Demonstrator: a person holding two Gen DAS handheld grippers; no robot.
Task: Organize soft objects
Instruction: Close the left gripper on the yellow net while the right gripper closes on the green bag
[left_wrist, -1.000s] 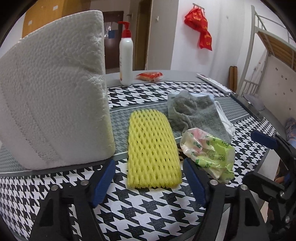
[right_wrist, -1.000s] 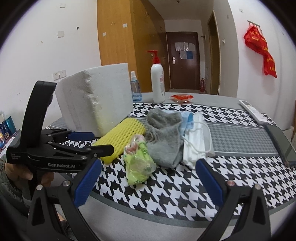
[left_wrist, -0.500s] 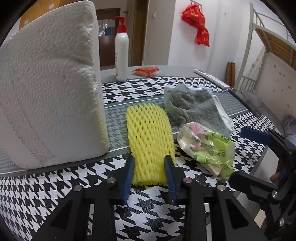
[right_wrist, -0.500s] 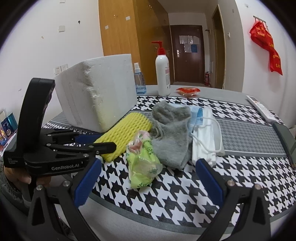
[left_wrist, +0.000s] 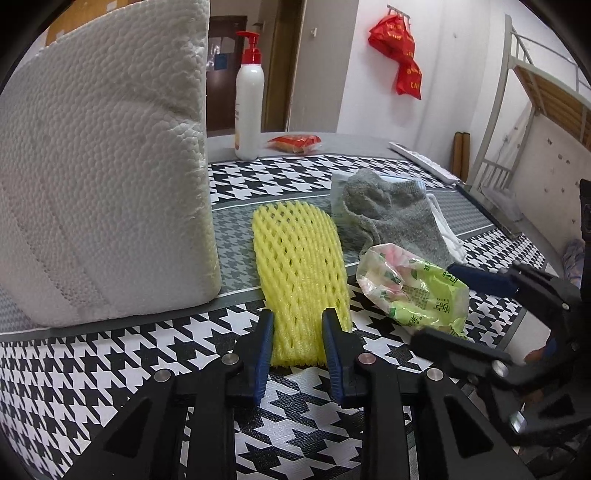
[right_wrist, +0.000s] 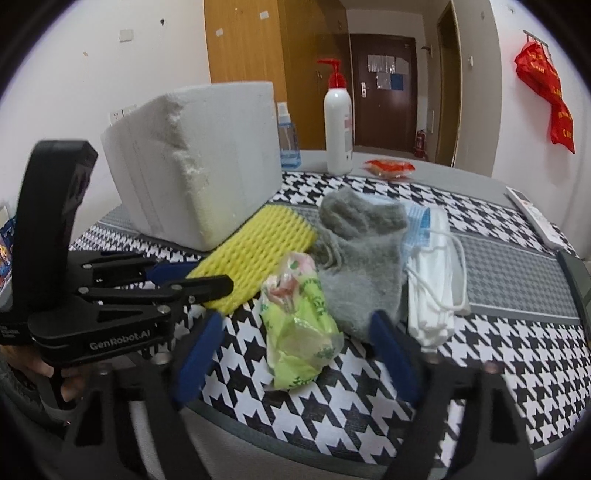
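Observation:
A yellow foam net (left_wrist: 299, 258) lies flat on the houndstooth tablecloth (left_wrist: 110, 369). My left gripper (left_wrist: 297, 319) is closing its jaws on the net's near end, and the blue pads pinch it narrower. To its right lies a crumpled green plastic bag (right_wrist: 299, 325). My right gripper (right_wrist: 295, 321) straddles the bag, jaws closing, both pads still clear of it. Behind the bag rest a grey sock (right_wrist: 362, 258) and a stack of white face masks (right_wrist: 432, 273).
A big white styrofoam block (left_wrist: 103, 184) stands left of the net, close to it. At the back are a white pump bottle (left_wrist: 249, 107) and a red snack packet (left_wrist: 295, 142). A remote (right_wrist: 535, 218) lies far right. The table edge runs just under both grippers.
The left jaws have gone from wide open to pinched on the net's near end. The right gripper has crept toward the green bag and its jaws have narrowed around it.

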